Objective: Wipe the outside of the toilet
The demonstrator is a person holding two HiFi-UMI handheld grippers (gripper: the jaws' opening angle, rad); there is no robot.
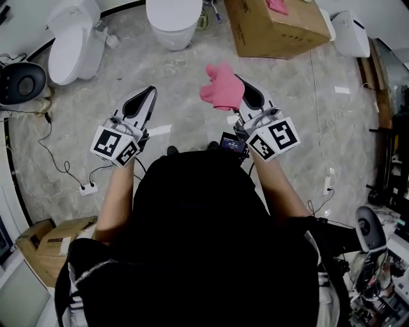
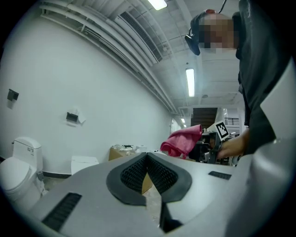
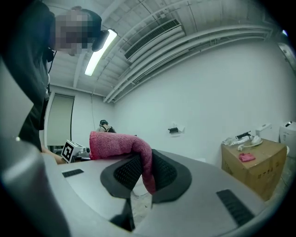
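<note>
Person's dark-clad torso [image 1: 192,243]: fills the lower head view, both arms reaching forward. Left gripper [image 1: 148,96]: held above bare floor, jaws closed tip to tip, nothing between them. Right gripper [image 1: 250,97]: level with the left one and well apart from it, jaws clamped on a pink cloth [image 1: 222,86]. One fold runs down between the pads [image 3: 126,172]; the bulk is bunched above the jaws on the side toward the left gripper, clear of any surface. Marbled grey floor [image 1: 192,70]: cables [image 1: 51,156] trailing, power strip [image 1: 88,189] at left. White toilet [image 1: 172,22]: ahead at top centre, well apart from both grippers. Second toilet [image 1: 73,45]: upper left, likewise out of reach. Cardboard box [image 1: 275,29]: upper right, a pink scrap [image 1: 278,6] lying on top. Step in hand, by judgement: cloth secured and carried, wiping not yet begun, no porcelain touched. Which toilet is meant cannot be told; the centre one lies most directly ahead. Next move calls for closing on a bowl, lowering the right gripper, and laying the bunched cloth flat against the outer wall so that fabric, not jaw tips, meets it.
</note>
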